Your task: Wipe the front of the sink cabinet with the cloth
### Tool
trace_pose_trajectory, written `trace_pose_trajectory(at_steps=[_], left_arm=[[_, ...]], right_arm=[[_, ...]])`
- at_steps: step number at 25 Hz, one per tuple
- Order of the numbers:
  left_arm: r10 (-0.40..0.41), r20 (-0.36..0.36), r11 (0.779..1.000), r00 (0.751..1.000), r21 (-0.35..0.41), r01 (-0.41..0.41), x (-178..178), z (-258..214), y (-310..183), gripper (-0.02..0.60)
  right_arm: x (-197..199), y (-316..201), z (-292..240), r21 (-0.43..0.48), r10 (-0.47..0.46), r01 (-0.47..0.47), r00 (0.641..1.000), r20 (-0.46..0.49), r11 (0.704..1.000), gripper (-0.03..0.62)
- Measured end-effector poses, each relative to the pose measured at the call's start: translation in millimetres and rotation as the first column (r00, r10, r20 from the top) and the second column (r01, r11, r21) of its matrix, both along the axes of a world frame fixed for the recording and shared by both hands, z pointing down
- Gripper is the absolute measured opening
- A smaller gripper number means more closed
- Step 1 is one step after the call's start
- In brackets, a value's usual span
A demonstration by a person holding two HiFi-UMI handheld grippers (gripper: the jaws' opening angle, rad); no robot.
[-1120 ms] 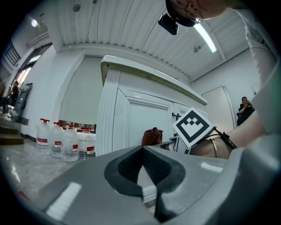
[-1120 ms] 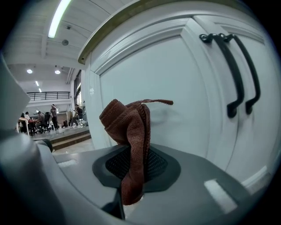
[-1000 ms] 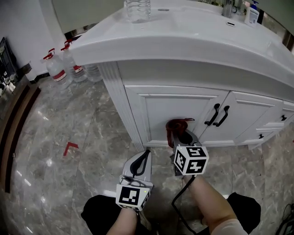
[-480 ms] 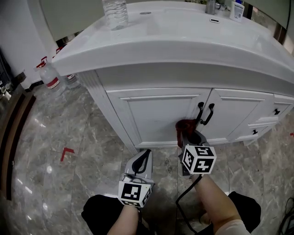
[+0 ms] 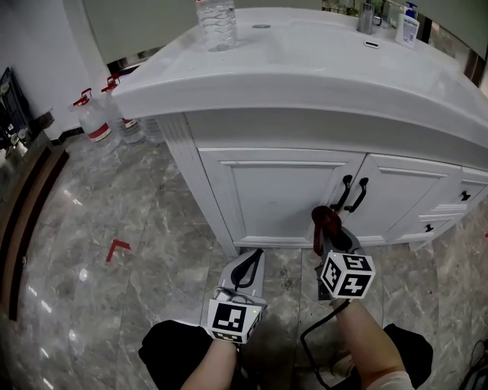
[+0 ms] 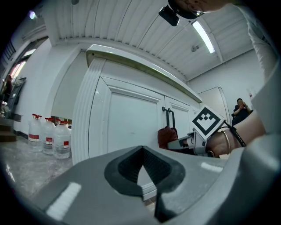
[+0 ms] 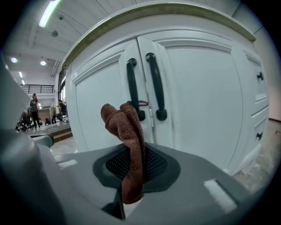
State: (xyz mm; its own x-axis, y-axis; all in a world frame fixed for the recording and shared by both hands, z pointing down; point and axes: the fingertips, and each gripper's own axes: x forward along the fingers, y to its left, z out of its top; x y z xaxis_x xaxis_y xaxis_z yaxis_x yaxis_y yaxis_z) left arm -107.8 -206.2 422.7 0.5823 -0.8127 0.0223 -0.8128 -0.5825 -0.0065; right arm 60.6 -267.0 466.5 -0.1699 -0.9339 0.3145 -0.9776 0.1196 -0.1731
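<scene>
The white sink cabinet [image 5: 282, 198] stands in front of me, its two doors meeting at a pair of black handles [image 5: 352, 194]. My right gripper [image 5: 329, 234] is shut on a red-brown cloth [image 5: 323, 221], low on the front just left of the handles. In the right gripper view the cloth [image 7: 127, 132] sticks up from the pinching jaws [image 7: 131, 171], close to the handles [image 7: 145, 85]; contact with the door cannot be told. My left gripper [image 5: 250, 265] is shut and empty, held back from the left door [image 6: 131, 127]. From there I see the cloth [image 6: 167, 137] to the right.
Large water bottles [image 5: 95, 118] stand on the marble floor at the left. A red tape mark [image 5: 117, 247] lies on the floor. A plastic bottle [image 5: 216, 23] and a soap bottle [image 5: 406, 27] stand on the countertop. Drawers [image 5: 461, 196] are at the right.
My right gripper has carried the cloth to the right along the cabinet front, from the left door's lower middle toward the handles. The left gripper has stayed shut and low.
</scene>
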Motion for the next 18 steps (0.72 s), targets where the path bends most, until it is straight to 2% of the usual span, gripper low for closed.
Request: trace_pose_trajectory(at_steps=[5,12,18], left_arm=[[-0.059,-0.005,0.998,0.998,-0.009,0.059,-37.4,0.7,-1.3,0.0],[-0.149,-0.05,0.988,0.988,-0.046,0.147,-96.0,7.1,-6.6,0.0],[-0.189,-0.043,0.981,0.981,-0.053,0.187,-127.7,10.6,-10.8,0.0]], right_arm=[[-64.9,-3.7,23.7,-0.033,-0.11,0.11,0.994,0.017,0.993,0.081],[-179.3,-22.9,46.1,-0.041,-0.272,0.274,0.961,0.04,0.961,0.081],[-238.3,-37.9,59.3,-0.05,-0.325,0.33,0.942,0.085,0.943,0.083]])
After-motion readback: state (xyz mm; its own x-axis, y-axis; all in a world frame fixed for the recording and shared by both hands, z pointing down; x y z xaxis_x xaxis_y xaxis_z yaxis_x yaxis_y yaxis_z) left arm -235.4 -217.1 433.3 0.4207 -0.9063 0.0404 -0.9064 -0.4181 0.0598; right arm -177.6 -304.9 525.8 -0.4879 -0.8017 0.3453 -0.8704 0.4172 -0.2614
